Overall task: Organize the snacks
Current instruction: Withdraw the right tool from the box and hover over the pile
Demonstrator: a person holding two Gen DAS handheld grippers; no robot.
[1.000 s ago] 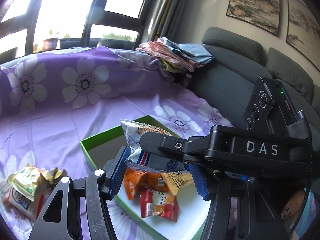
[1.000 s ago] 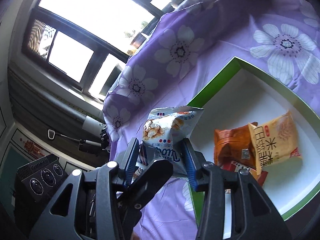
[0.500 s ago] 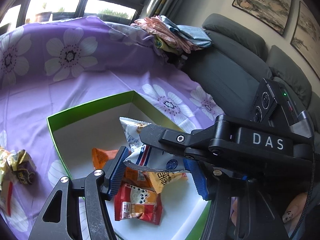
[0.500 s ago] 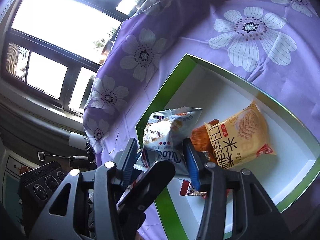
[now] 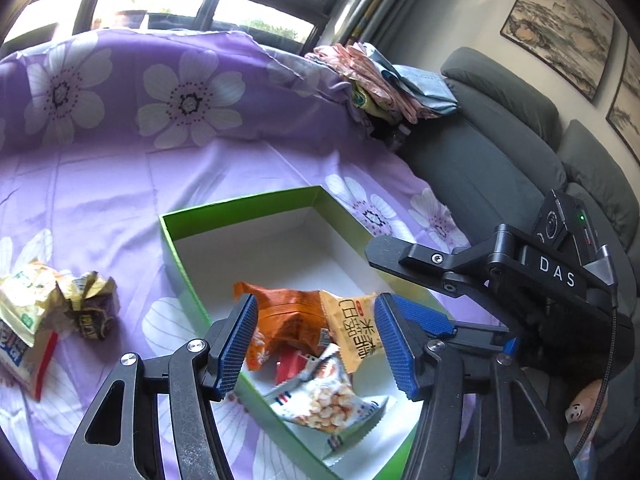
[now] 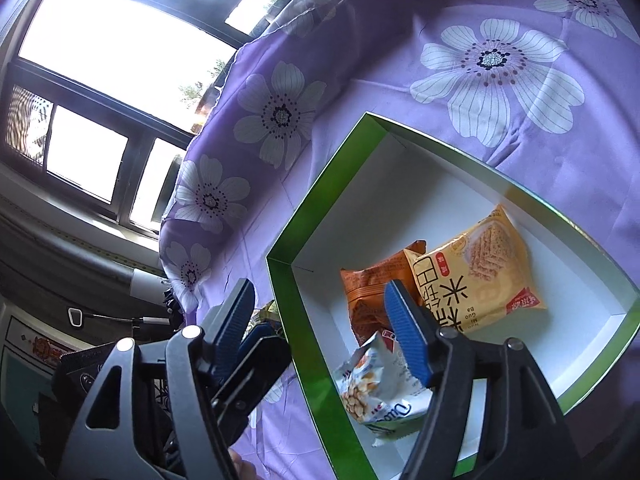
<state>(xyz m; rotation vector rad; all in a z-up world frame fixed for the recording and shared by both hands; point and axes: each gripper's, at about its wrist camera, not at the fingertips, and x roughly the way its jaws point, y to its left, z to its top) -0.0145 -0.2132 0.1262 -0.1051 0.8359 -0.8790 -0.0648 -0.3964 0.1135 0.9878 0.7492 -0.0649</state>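
A green box with a white inside (image 5: 180, 256) (image 6: 292, 236) lies on the purple flowered cloth. In it lie an orange packet (image 5: 288, 316) (image 6: 368, 288), a yellow rice-cracker packet (image 5: 356, 324) (image 6: 480, 276), a small red packet (image 5: 290, 364) and a white-blue peanut packet (image 5: 324, 400) (image 6: 372, 392) at the near end. My left gripper (image 5: 316, 344) is open and empty above the box. My right gripper (image 6: 320, 332) is open and empty over the box's near edge. Its body (image 5: 500, 272) shows in the left wrist view.
Loose snack packets (image 5: 28, 320) and a crumpled wrapper (image 5: 90, 308) lie on the cloth left of the box. A pile of folded bags (image 5: 384, 80) sits at the back. A grey sofa (image 5: 500, 152) stands to the right. Windows (image 6: 112, 40) lie behind.
Both grippers held the white-blue peanut packet between their pads. Both have opened, and the packet now lies in the box's near end.
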